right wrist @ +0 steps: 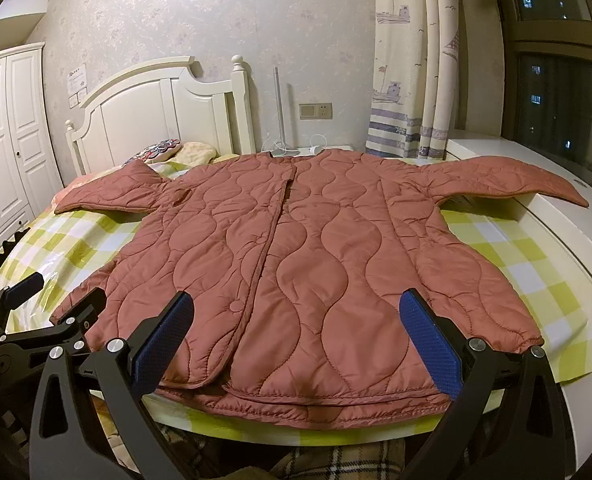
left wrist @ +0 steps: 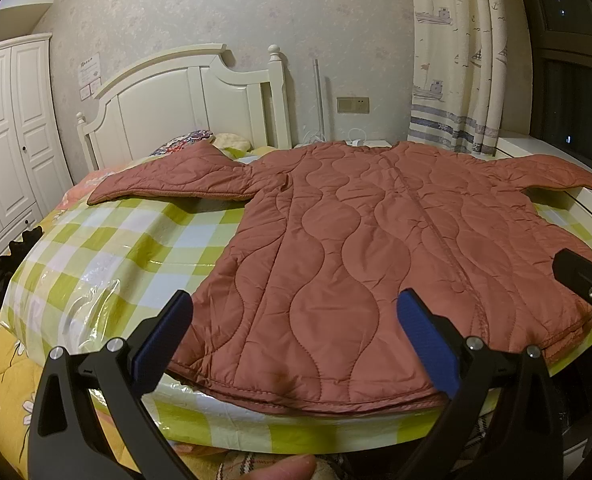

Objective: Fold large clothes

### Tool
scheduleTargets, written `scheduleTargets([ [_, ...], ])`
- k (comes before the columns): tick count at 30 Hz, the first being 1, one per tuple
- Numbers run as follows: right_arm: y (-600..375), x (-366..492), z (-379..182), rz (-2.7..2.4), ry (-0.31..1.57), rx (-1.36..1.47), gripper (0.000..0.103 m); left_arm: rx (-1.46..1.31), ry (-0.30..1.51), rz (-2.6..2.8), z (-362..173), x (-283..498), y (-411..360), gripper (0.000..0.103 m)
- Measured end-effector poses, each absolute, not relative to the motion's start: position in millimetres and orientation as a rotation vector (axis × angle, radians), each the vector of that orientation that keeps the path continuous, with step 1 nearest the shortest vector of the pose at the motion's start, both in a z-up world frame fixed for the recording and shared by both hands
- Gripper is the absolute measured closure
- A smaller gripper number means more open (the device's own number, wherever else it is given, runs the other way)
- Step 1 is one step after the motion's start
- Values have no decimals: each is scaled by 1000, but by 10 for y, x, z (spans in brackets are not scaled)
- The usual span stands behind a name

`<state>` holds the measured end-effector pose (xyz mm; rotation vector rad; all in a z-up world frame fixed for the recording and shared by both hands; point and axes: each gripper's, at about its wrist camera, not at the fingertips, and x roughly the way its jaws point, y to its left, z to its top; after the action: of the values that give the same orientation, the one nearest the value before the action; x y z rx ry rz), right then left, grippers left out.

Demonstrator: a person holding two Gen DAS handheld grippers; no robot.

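A large quilted rust-red jacket (left wrist: 376, 240) lies flat and front-up on a table covered with a yellow-green checked cloth (left wrist: 115, 240), both sleeves spread out to the sides. It also shows in the right wrist view (right wrist: 316, 260). My left gripper (left wrist: 296, 340) is open and empty, hovering over the jacket's hem at its left side. My right gripper (right wrist: 296, 340) is open and empty over the hem near the front opening. The left gripper also shows at the left edge of the right wrist view (right wrist: 55, 300); the right gripper shows at the right edge of the left wrist view (left wrist: 588, 276).
A white bed headboard (left wrist: 183, 96) and pillows (left wrist: 199, 140) stand behind the table. A white wardrobe (left wrist: 7, 140) is at the left. Curtains (left wrist: 456, 60) and a dark window (left wrist: 576, 100) are at the right, above a white ledge (right wrist: 536, 168).
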<state>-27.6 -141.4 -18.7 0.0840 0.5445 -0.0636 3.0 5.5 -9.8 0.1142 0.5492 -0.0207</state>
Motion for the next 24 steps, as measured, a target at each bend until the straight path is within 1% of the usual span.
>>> scheduleTargets([
  [24,-1419,-268,-196,-60,551,88,5,113,547,-21,-109,41,80,2],
])
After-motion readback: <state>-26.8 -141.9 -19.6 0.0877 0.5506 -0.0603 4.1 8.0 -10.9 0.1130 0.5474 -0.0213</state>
